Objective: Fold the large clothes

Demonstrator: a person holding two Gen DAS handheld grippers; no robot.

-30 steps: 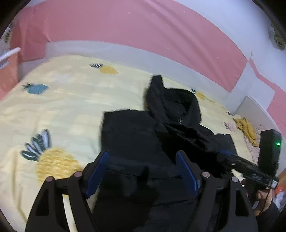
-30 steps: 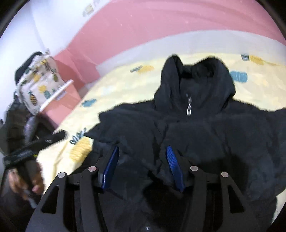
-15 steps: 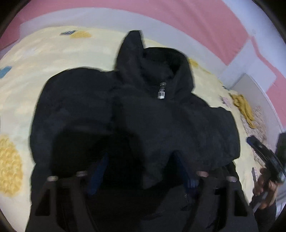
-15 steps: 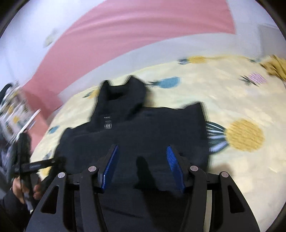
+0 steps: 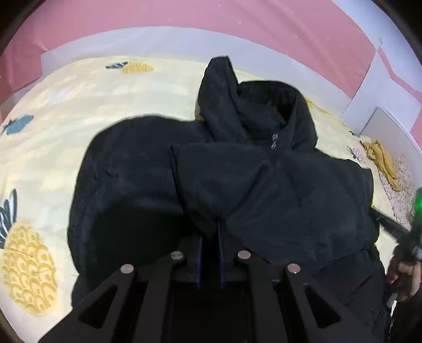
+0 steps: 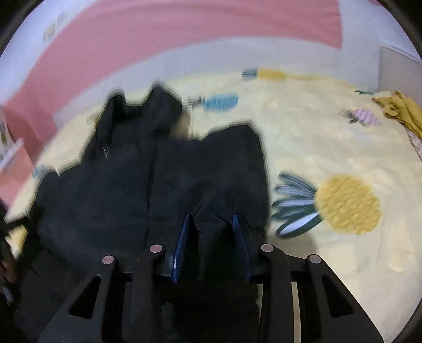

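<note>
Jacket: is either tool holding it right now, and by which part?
Left tool is closing on a fold of the black jacket near its lower front. Right tool is closing with jacket fabric between its fingers; no firm hold visible yet.

A bed (image 5: 66,110) spreads across both views, covered in a pale yellow sheet (image 6: 303,147) printed with pineapples; one large yellow pineapple (image 6: 348,204) with dark green and white leaves lies near the right wrist view's middle right, a blue one (image 6: 220,101) farther back, a small pink one (image 6: 365,116) toward the far right; a crumpled mustard-yellow cloth (image 5: 383,161) lies at the bed's far edge; behind the bed runs a pink wall (image 5: 184,15) with a white band (image 5: 158,42) below it.
</note>
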